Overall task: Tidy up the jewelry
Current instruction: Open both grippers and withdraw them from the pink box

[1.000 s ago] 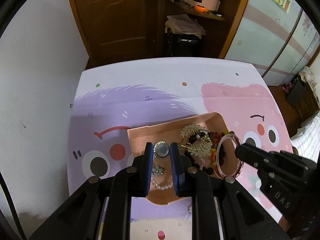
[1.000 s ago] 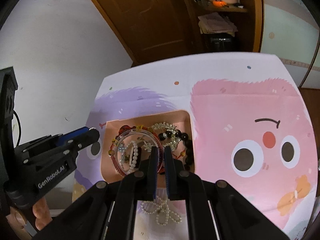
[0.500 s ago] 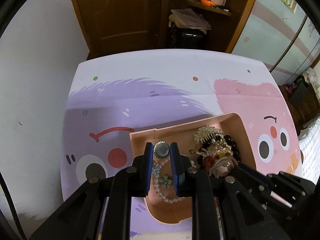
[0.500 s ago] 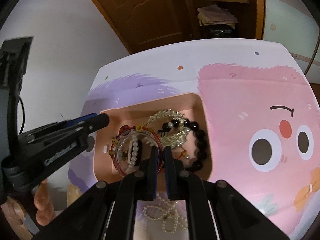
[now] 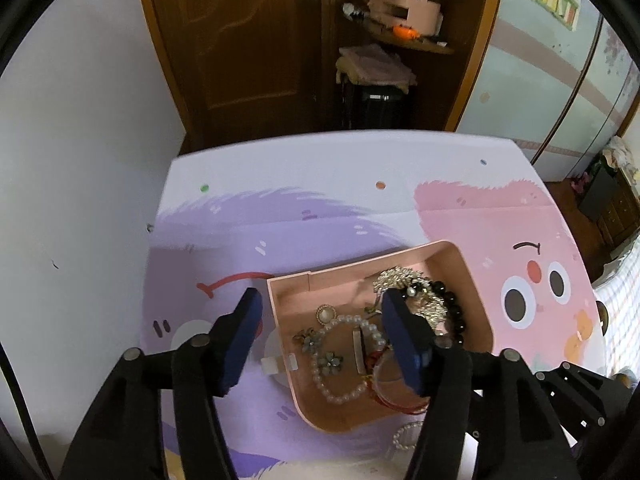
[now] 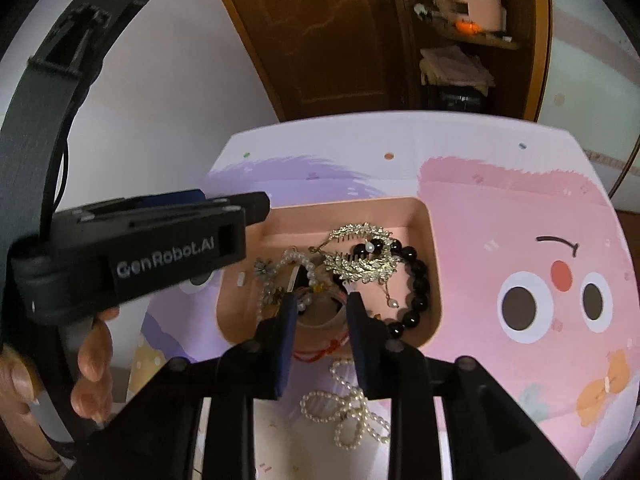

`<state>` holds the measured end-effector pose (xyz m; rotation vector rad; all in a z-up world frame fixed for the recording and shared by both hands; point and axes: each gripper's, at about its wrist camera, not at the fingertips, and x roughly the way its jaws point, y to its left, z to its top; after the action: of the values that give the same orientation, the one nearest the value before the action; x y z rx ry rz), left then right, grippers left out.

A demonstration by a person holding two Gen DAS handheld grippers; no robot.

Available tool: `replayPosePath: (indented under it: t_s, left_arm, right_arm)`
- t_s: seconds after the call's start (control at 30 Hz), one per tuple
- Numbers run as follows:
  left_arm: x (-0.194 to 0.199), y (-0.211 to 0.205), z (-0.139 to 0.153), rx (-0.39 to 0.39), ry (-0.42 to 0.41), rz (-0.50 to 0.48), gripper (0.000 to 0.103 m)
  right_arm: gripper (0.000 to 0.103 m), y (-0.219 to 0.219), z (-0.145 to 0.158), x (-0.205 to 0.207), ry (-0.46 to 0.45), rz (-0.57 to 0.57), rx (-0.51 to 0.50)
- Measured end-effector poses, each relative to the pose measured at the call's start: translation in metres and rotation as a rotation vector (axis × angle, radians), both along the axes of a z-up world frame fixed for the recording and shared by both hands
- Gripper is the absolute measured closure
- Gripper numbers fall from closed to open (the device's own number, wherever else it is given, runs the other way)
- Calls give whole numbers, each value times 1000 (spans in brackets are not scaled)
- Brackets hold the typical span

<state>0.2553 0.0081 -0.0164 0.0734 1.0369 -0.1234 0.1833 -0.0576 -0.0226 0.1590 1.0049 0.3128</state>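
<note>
With the left gripper point(image 5: 320, 320) just opened, empty, over the pink tray point(image 5: 476, 292) and the right gripper point(image 6: 322, 300) parting above it, the pearl string point(image 6: 348, 412) on the table looks light, limp, best pinched mid-loop

Cartoon-print table point(image 5: 328, 184), pink tray point(image 5: 476, 300), loose pearl strand point(image 6: 348, 412) beside it
</note>
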Motion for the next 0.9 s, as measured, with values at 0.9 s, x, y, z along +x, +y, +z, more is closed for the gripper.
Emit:
replayPosePath:
  t_s: [0.9]
  left_arm:
    - [-156, -19, 16, -4, -158, 30, 25]
  right_arm:
    - [77, -41, 12, -104, -98, -19, -39]
